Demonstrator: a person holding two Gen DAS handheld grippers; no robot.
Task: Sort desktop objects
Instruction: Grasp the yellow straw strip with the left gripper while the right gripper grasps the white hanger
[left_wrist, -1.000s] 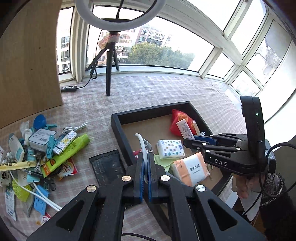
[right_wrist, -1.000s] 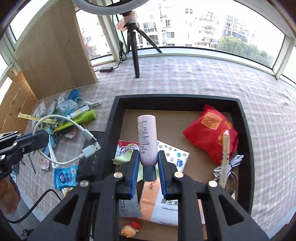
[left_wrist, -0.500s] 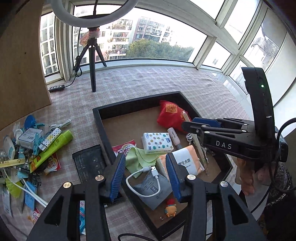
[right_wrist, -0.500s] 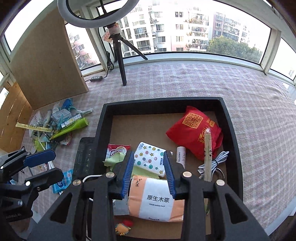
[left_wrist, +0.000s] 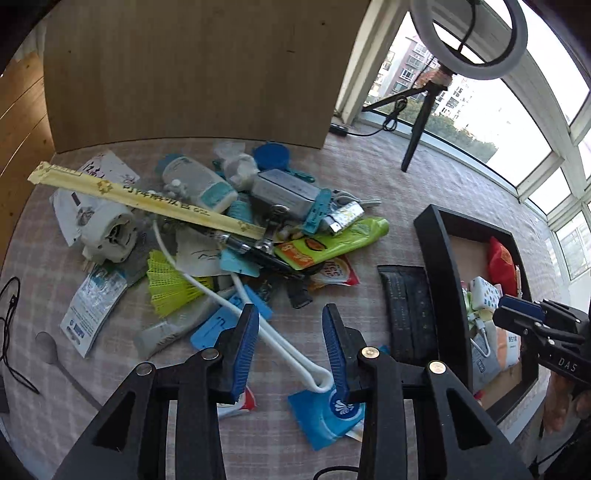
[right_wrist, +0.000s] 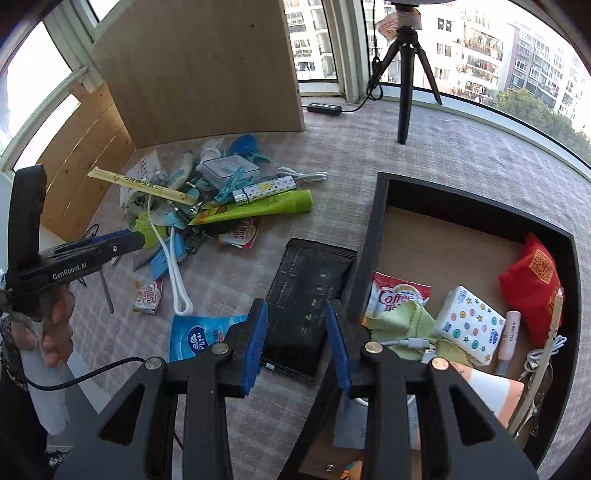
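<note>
**Both jaws empty over the counter, between pile and tray**

My left gripper (left_wrist: 289, 343) hangs over the near edge of the clutter, its jaws partway apart and closing, gripping nothing; the loop of a white cord (left_wrist: 258, 325) lies on the counter below the gap, and a blue wipes packet (left_wrist: 325, 417) is partly covered by my right-hand finger. My right gripper (right_wrist: 296, 341) stands about half open, also empty, above a black keyboard-like slab (right_wrist: 310, 291) that butts against the left wall of the black tray (right_wrist: 369, 236).

Bare checked counter (right_wrist: 229, 284) lies between the slab and the pile of loose objects (left_wrist: 207, 229), giving room to move. The tray already holds a spotted tissue pack (right_wrist: 469, 325), a green cloth (right_wrist: 399, 325) and a red pouch (right_wrist: 532, 280); its near corner is hidden behind my own fingers.

Farther off, a wooden board (left_wrist: 192, 70) walls the pile's back edge. Items deep in the pile overlap too much to name. A tripod (right_wrist: 406, 81) stands beyond, its top cut off.
</note>
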